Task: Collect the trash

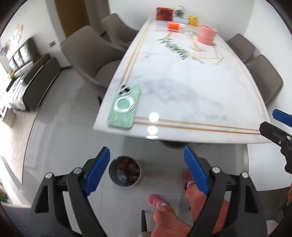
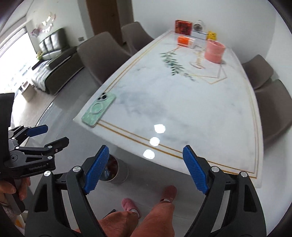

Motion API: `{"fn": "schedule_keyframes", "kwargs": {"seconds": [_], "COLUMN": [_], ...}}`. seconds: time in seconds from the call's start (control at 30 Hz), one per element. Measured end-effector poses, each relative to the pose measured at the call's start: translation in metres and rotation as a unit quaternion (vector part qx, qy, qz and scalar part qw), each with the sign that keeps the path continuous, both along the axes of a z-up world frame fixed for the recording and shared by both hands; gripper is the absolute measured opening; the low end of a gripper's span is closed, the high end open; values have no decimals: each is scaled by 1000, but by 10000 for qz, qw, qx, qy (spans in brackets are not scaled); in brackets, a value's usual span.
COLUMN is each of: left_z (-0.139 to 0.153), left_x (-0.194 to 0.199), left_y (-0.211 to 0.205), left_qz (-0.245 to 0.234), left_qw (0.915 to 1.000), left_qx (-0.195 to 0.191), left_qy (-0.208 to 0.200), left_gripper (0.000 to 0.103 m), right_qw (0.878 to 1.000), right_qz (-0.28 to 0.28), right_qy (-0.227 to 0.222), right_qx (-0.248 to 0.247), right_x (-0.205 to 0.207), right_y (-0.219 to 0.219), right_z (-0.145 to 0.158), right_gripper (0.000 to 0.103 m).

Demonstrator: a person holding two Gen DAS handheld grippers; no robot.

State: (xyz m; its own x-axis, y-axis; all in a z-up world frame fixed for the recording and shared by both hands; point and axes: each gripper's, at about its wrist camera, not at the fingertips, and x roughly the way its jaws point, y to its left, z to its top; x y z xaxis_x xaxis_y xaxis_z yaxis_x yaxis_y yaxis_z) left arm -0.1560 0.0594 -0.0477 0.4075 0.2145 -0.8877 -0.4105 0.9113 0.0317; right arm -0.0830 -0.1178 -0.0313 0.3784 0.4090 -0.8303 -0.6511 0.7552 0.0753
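1. Below the near edge of the marble table, on the grey tiled floor, stands a round metal trash bin — its open top shows brownish and bluish rubbish inside.
2. The left gripper hangs above the floor with its blue pads spread wide and nothing between them; the bin shows just inside its left pad.
3. The right gripper is likewise wide apart and empty, its pads framing the table's near edge and the floor.
4. A mint-green phone lies camera-side up at the table's near left corner, just inside the edge.
5. The middle of the tabletop is bare; a pink container, an orange box and a red box sit at the far end.
6. Brown chairs line both long sides — open floor lies to the left, toward a dark sofa.
7. The person's legs and pink slippers stand close beside the bin.
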Motion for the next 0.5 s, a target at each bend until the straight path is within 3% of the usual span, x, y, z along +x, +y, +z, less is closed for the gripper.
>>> {"fn": "schedule_keyframes", "kwargs": {"seconds": [0.23,0.5], "left_z": [36,70], "left_x": [76,139], "left_y": [-62,-125], "left_qz": [-527,-346], "left_qw": [9984,9985], "left_qx": [9,-20], "left_qy": [-196,-423], "left_gripper": [83,84], "right_qw": [9976,9979], "right_qz": [-644,-561], "right_qy": [-146,-298], "right_qx": [-227,-143], "right_x": [57,121], "right_y": [-70,-136], "right_z": [22,56], "right_gripper": [81,83]}}
